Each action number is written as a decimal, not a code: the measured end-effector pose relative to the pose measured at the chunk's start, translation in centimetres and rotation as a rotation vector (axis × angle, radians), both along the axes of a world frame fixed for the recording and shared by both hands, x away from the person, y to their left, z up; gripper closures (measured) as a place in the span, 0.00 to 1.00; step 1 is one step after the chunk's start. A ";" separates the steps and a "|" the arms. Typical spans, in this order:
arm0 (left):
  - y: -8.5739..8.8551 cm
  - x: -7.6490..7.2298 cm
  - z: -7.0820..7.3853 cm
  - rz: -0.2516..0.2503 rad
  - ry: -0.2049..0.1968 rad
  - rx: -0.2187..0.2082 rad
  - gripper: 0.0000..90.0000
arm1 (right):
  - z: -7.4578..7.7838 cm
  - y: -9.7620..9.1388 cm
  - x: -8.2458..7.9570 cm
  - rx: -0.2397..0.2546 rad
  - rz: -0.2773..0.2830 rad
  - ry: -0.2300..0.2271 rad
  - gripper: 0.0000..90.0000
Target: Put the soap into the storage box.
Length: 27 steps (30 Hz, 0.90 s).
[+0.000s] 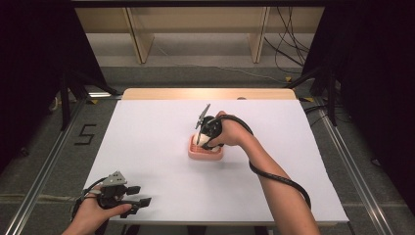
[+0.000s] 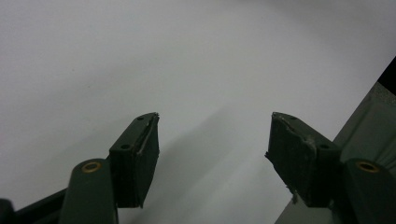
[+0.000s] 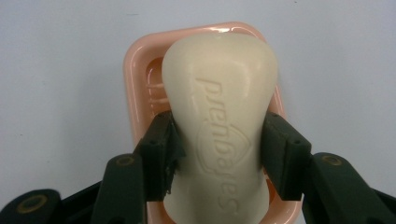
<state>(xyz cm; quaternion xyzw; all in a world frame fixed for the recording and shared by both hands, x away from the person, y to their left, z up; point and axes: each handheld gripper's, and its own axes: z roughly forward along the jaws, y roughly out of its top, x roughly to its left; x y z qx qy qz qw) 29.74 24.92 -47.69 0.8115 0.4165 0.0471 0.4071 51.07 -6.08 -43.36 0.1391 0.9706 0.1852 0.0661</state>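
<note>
Soap: a cream-white, waisted bar of hard soap held over a glossy peach-pink plastic soap dish, just past the centre of the white-covered table toward 12 o'clock
Right claw: the right claw is clamped on the bar's narrow waist, one black pad on each long side
Left claw: the left claw rests at the table's 7 o'clock corner, jaws wide apart with nothing between them
Handling: I judge the bar stiff, fairly light and slick; a hard pinch may dent or scar it
Hold: the waist looks the best place, since the wider ends stop it sliding out
Dish: looks light and smooth, likely to skate on the table if nudged
Writing: embossed letters run along the bar, seemingly "Safeguard"; I cannot read them with certainty
</note>
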 end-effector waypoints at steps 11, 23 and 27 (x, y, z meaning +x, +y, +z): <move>0.0 0.0 0.0 0.000 -0.001 -0.002 0.37 | -0.3 0.1 0.1 0.002 -0.012 0.000 0.56; -0.1 0.0 0.0 0.002 -0.002 -0.004 0.37 | -0.4 0.2 0.1 0.006 -0.008 0.004 0.56; -0.1 0.0 0.0 0.000 -0.002 -0.005 0.37 | -0.6 0.1 0.1 0.001 -0.022 0.009 0.56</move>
